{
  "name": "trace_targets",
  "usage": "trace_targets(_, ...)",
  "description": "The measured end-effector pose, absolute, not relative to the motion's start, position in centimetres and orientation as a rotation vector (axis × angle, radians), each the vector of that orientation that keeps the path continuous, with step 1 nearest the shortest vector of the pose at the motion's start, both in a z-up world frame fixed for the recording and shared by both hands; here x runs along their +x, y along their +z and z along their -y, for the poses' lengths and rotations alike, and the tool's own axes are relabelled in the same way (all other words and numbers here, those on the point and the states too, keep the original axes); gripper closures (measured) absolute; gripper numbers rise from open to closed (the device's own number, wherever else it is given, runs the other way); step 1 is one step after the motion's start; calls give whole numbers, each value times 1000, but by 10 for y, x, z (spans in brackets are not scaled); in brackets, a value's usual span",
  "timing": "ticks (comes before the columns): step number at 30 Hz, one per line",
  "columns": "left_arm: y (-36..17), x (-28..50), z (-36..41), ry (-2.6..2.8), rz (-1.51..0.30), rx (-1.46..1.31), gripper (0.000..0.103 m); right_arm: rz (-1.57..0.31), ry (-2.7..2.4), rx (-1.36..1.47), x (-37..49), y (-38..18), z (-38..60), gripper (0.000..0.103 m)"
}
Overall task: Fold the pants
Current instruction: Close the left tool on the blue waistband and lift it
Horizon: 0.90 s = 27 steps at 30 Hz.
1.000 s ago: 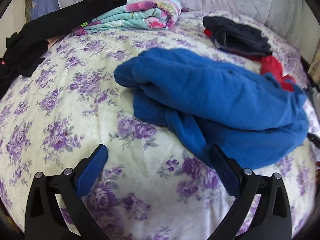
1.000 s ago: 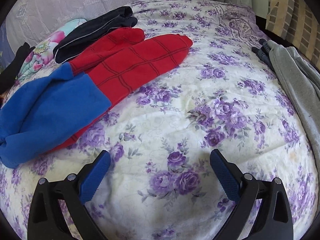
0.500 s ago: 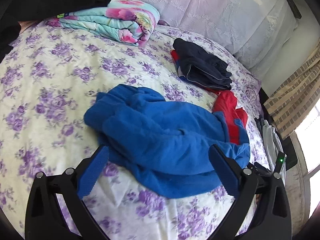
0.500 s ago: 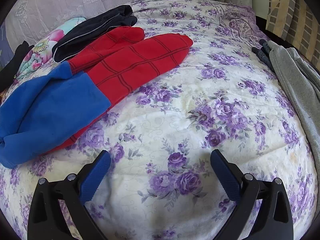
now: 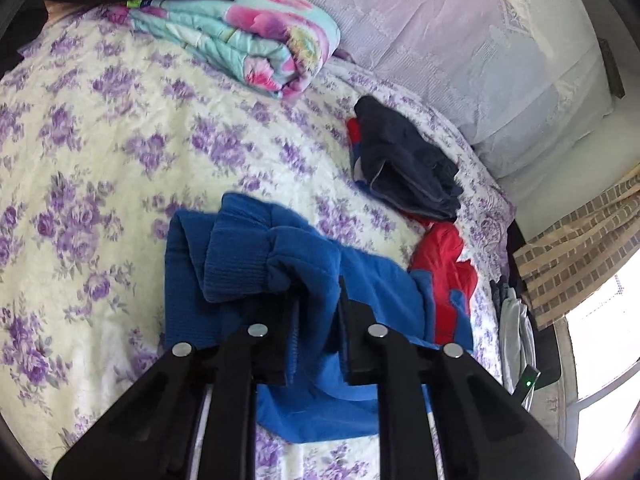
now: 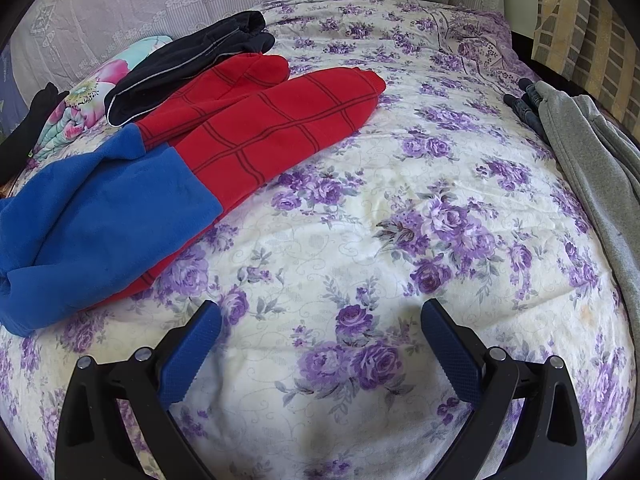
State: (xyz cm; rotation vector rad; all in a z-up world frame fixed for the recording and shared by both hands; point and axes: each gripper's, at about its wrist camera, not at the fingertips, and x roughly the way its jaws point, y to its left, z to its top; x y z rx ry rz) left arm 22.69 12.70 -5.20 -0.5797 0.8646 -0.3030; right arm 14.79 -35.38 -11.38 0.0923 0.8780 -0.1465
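Note:
The blue and red pants (image 5: pixel 248 256) lie on the flowered bed. My left gripper (image 5: pixel 316 304) is shut on the blue waist end, and a fold of ribbed blue cloth bunches over its fingertips. In the right wrist view the same pants (image 6: pixel 120 208) lie at the left, with the red checked legs (image 6: pixel 272 120) stretched toward the bed's far side. My right gripper (image 6: pixel 320 344) is open and empty above bare bedspread, to the right of the pants.
A dark folded garment (image 5: pixel 404 164) lies beyond the pants. A rolled flowered quilt (image 5: pixel 240 40) sits at the head of the bed by the pillows (image 5: pixel 480 60). Grey clothes (image 6: pixel 592 160) hang over the bed's right edge.
My left gripper has closed on the blue waist end of the pants and bunched the cloth up. My right gripper has hardly moved and stays open.

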Motion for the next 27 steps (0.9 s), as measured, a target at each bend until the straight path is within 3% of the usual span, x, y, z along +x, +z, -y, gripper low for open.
trace_targets(6,-13,259,-117,-303,-788,-550,90,-871,-126,124,148,-111,357,3)
trace_targets(10,10,320,-105,-228,-744,-483,89,-828,-79,208,148,-98,370,3)
trace_targets(17,-33,414,-152,-18,-925,-627,87,-807,-49,413,190,-81,414,3)
trace_targets(18,-34,412,-157,-60,-930,-608,82,-812,-61,404,198,-80,418,3)
trace_targets(20,-31,403,-165,-131,-915,-569,52,-824,-93,377,216,-82,425,3)
trace_targets(22,-26,388,-177,-201,-898,-584,39,-840,-97,384,236,-87,429,3)
trace_targets(24,-25,370,-188,-220,-894,-588,39,-857,-82,426,249,-94,437,3)
trace_targets(26,-25,340,-201,-118,-885,-503,13,-843,-88,482,259,-97,443,3)
trace_targets(27,-23,330,-202,-101,-864,-474,12,-829,-81,500,262,-98,445,3)
